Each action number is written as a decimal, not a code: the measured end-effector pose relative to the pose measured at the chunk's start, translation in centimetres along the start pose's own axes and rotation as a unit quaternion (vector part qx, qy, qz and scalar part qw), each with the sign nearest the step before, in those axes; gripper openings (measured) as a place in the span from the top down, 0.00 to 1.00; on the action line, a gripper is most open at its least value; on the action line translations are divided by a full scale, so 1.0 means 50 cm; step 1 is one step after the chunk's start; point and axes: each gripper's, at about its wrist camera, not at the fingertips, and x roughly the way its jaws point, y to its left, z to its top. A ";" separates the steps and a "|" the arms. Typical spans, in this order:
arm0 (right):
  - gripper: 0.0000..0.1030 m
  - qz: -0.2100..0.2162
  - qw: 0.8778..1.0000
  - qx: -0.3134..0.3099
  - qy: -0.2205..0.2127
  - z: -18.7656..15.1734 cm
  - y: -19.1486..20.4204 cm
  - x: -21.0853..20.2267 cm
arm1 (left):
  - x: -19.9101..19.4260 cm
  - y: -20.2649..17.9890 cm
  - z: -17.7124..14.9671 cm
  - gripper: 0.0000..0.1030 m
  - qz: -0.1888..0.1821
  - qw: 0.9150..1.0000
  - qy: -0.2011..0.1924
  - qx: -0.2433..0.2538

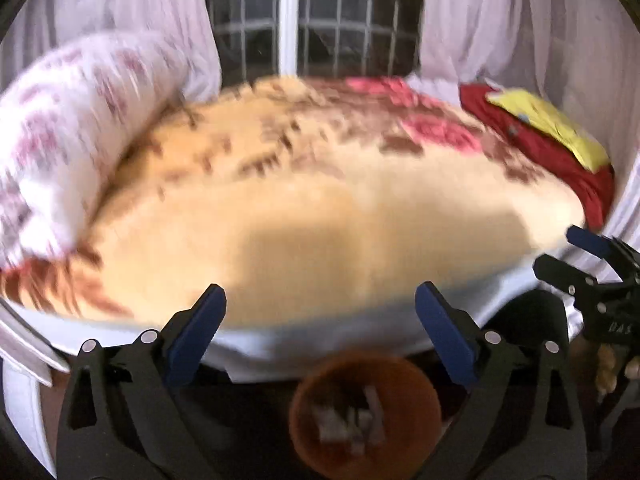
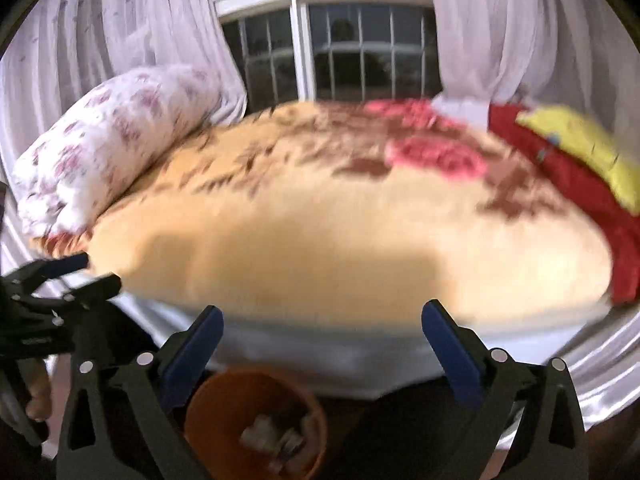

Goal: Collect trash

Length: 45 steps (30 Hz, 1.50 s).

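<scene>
An orange bin with several pale scraps of trash inside stands on the dark floor in front of the bed. It also shows in the right wrist view, with the scraps of trash in it. My left gripper is open and empty, held above the bin. My right gripper is open and empty, above and to the right of the bin. The right gripper shows at the right edge of the left wrist view, the left gripper at the left edge of the right wrist view. Both views are blurred.
A bed with a cream floral blanket fills the middle. A white flowered pillow lies at its left. A red cloth with a yellow item on it lies at the right. A barred window and curtains stand behind.
</scene>
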 end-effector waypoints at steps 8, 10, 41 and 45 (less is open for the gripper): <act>0.05 -0.081 0.995 0.021 -0.059 0.051 -0.009 0.015 | 0.050 0.007 0.049 0.10 0.004 0.999 0.002 -0.035; 0.05 -0.071 0.995 0.038 -0.057 0.048 -0.010 0.017 | 0.057 0.011 0.047 0.10 0.008 0.999 0.003 -0.035; 0.05 -0.064 0.997 0.025 -0.042 0.015 0.027 0.024 | 0.068 0.012 0.013 0.10 0.025 0.999 0.017 -0.030; 0.05 -0.066 0.996 0.029 -0.042 0.014 0.022 0.023 | 0.070 0.014 0.012 0.10 0.020 0.999 0.019 -0.029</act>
